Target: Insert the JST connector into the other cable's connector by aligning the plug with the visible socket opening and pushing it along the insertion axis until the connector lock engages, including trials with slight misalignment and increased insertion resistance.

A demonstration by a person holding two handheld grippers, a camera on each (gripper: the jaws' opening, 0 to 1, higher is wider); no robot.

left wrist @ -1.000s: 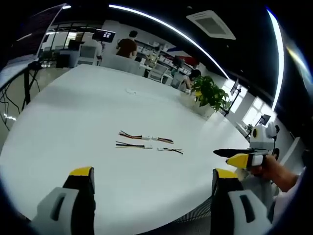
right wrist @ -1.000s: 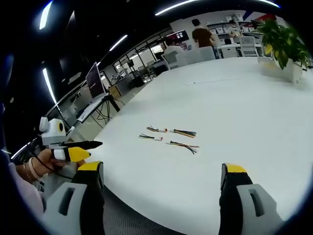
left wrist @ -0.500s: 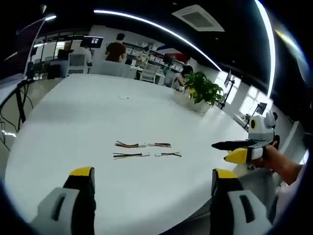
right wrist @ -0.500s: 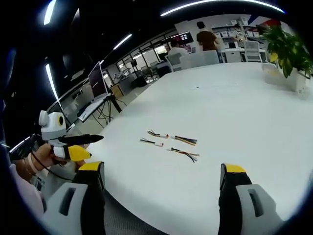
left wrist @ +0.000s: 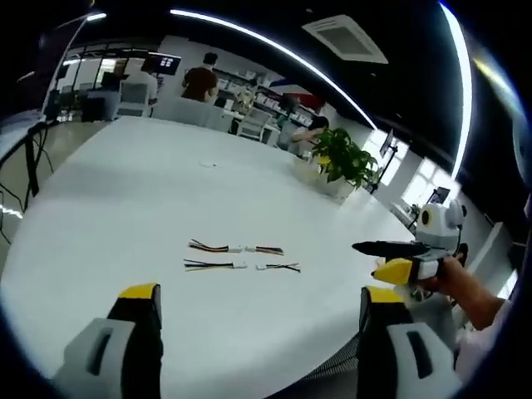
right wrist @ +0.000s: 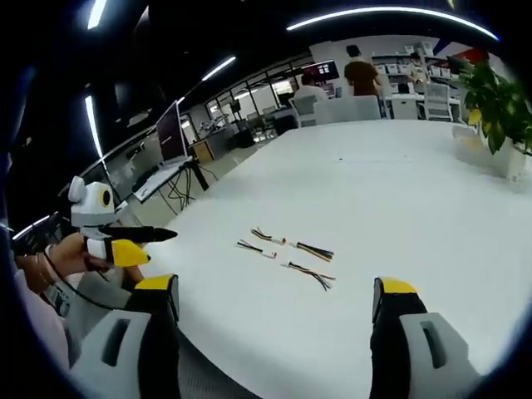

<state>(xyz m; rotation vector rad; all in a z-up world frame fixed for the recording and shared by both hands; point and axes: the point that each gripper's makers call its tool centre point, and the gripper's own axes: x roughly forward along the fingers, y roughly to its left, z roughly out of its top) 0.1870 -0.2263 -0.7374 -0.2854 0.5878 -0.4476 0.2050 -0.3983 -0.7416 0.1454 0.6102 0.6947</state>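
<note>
White JST connectors [left wrist: 242, 248] look light, small; thin wires floppy, so grip housings. Left gripper [left wrist: 259, 309] and right gripper [right wrist: 274, 303] gape empty, cables at 12 o'clock.

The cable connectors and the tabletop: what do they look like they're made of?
The connectors look like small white moulded plastic, though they are too small to be sure, joined to thin multicoloured insulated wires. The tabletop looks like a smooth white laminate or painted board with a semi-matte finish, showing only soft, diffuse light.

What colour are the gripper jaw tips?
Yellow tips on black jaws, clearest in the left gripper view on the left gripper; the right gripper matches.
</note>
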